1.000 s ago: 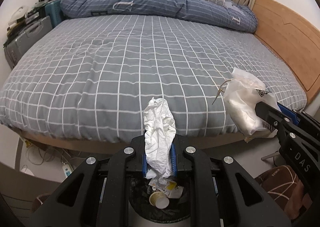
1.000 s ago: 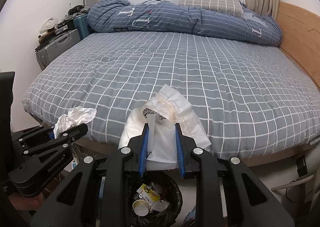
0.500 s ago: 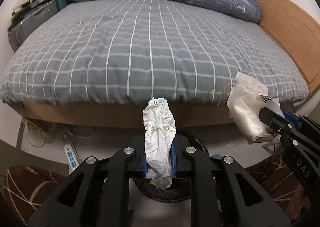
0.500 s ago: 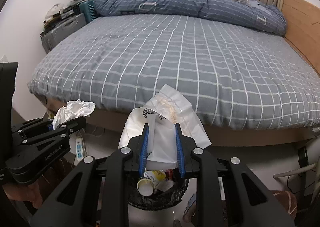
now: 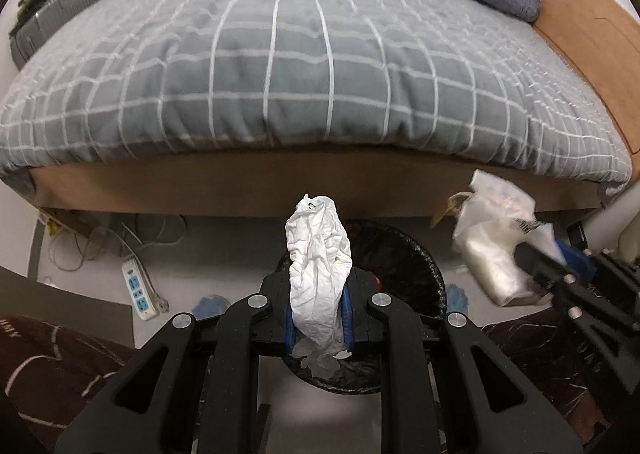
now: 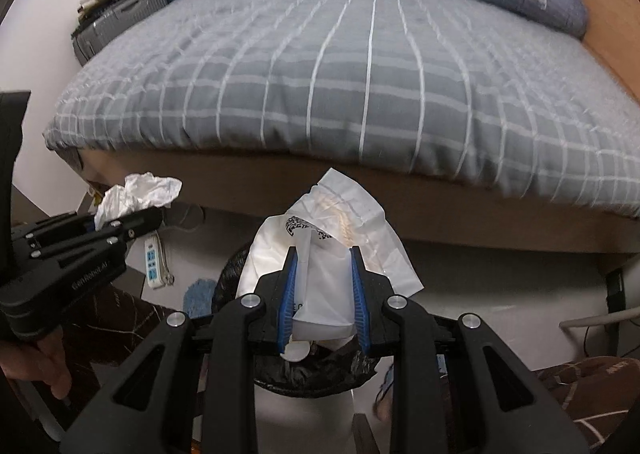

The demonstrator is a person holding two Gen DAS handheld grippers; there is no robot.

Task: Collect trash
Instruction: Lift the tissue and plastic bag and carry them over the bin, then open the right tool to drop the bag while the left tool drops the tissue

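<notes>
My left gripper [image 5: 319,310] is shut on a crumpled white tissue [image 5: 318,262] that sticks up between its blue pads. Right behind and below it stands a round bin lined with a black bag [image 5: 404,266]. My right gripper [image 6: 324,290] is shut on a white plastic bag with a printed code [image 6: 320,250], held over the same black bin [image 6: 232,278]. Each gripper shows in the other's view: the right gripper [image 5: 560,274] with its bag [image 5: 492,246] at right, the left gripper [image 6: 120,226] with its tissue [image 6: 140,194] at left.
A bed with a grey checked cover [image 5: 304,54] fills the far half, its wooden side board [image 5: 240,186] just beyond the bin. A white power strip [image 5: 138,290] and cables lie on the floor at left. Suitcases [image 6: 120,18] stand by the wall. A hand [image 6: 36,362] holds the left gripper.
Both grippers have dropped from above the bed edge to near the floor, tilting further down. The bin now sits directly under them. Tissue and bag stay gripped.
</notes>
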